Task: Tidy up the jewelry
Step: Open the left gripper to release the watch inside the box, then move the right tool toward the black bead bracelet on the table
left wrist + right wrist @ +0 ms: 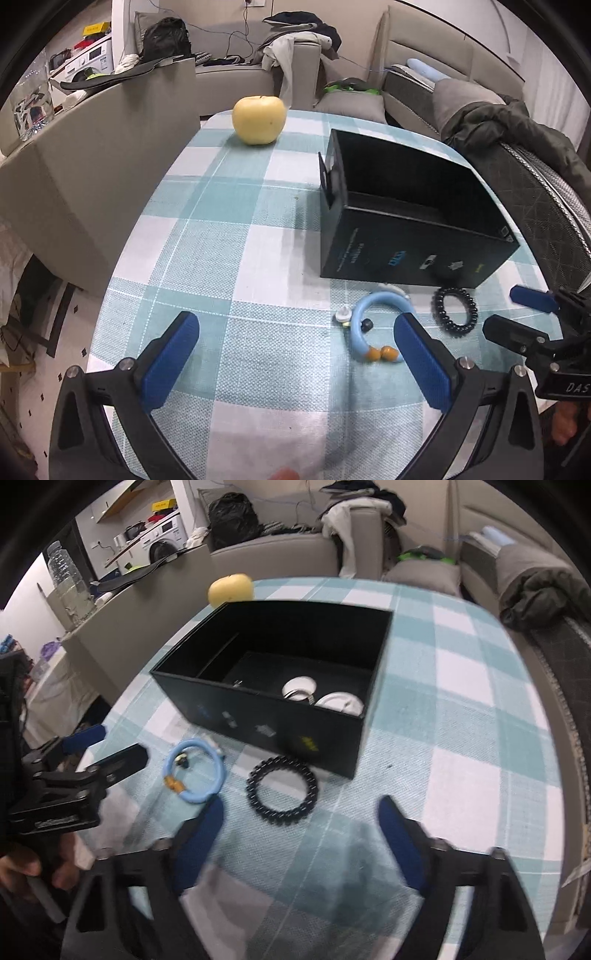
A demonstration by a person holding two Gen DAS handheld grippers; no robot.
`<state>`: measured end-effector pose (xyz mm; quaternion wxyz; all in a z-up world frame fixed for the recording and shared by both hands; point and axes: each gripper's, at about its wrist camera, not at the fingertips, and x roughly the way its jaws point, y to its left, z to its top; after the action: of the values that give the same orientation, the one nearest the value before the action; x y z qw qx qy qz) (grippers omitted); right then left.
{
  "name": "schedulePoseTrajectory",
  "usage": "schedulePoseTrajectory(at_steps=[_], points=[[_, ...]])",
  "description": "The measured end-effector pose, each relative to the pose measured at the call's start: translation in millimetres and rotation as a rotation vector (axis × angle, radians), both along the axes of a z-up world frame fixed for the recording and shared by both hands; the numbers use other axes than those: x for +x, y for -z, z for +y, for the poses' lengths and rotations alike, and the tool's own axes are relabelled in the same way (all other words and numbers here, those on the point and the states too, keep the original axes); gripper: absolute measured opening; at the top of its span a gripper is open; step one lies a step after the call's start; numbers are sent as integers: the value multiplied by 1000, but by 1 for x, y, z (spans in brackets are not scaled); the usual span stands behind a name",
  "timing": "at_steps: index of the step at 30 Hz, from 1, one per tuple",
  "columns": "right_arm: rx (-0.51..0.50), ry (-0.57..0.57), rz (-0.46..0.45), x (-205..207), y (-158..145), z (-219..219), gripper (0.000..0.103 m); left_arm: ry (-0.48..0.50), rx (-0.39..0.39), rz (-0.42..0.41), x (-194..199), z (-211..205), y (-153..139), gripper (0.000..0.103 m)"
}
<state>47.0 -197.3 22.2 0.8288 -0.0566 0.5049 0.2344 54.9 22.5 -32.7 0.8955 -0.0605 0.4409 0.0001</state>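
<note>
Honestly, nothing is gripped yet, and both tools are crowding the same small patch of checked tablecloth (236, 206). The left gripper (295, 354) has its fingers spread wide with only cloth between them; the light blue bracelet (364, 325) lies just outside its right-hand finger, nearly touching the pad. The right gripper (299, 834) also stands apart and empty, with the black beaded bracelet (282, 792) just ahead of its fingertips, a little toward its left finger.

The black box (258, 716) sits beyond both bracelets, open-topped, with what look like two pale round pieces (317, 696) inside, though that view is smeared, so I wouldn't swear what they are.

My worry is the closeness: the two bracelets lie near each other, and each gripper shows at the edge of the other's view. If both drop together, fingers may clash. The left finger could also nudge the blue bracelet aside rather than straddle it, and beads could roll under a pad pressing flat on cloth.
</note>
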Motion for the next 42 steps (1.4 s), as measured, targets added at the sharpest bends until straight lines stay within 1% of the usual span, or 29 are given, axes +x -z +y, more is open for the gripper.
schedulePoseTrajectory(at_steps=[1, 2, 6, 8, 10, 12, 13, 14, 16, 19, 25, 36, 40, 42], points=[[7, -9, 10, 0, 1, 0, 70, 1, -6, 3, 1, 0, 1, 102], [7, -18, 15, -1, 1, 1, 64, 1, -12, 4, 1, 0, 2, 102], [-1, -46, 19, -2, 3, 5, 55, 3, -15, 18, 3, -2, 4, 102], [5, -42, 26, 0, 3, 4, 46, 0, -10, 22, 5, -2, 5, 102], [8, -31, 32, 3, 4, 1, 46, -4, -14, 25, 5, -1, 5, 102], [12, -22, 42, 5, 5, 0, 41, -4, -18, 26, 5, 0, 5, 102], [6, -19, 42, 6, 6, 0, 37, -4, -17, 27, 5, -1, 5, 102], [-3, -16, 42, 6, 6, 0, 36, -3, -15, 28, 5, -1, 5, 102], [-5, -20, 44, 6, 7, 1, 36, 0, -12, 30, 5, -1, 6, 102], [-20, -25, 36, 5, 8, 3, 31, 10, -9, 39, 5, -3, 7, 102], [-37, -14, 36, 8, 11, 5, 27, 23, 6, 50, 4, -8, 9, 102], [-80, -15, 25, 13, 17, 16, 25, 23, 8, 58, 6, -10, 10, 102], [-111, -14, 15, 14, 21, 21, 19, 22, 6, 61, 7, -9, 10, 102], [-125, -18, 6, 13, 22, 22, 12, 22, 4, 61, 7, -9, 10, 102]])
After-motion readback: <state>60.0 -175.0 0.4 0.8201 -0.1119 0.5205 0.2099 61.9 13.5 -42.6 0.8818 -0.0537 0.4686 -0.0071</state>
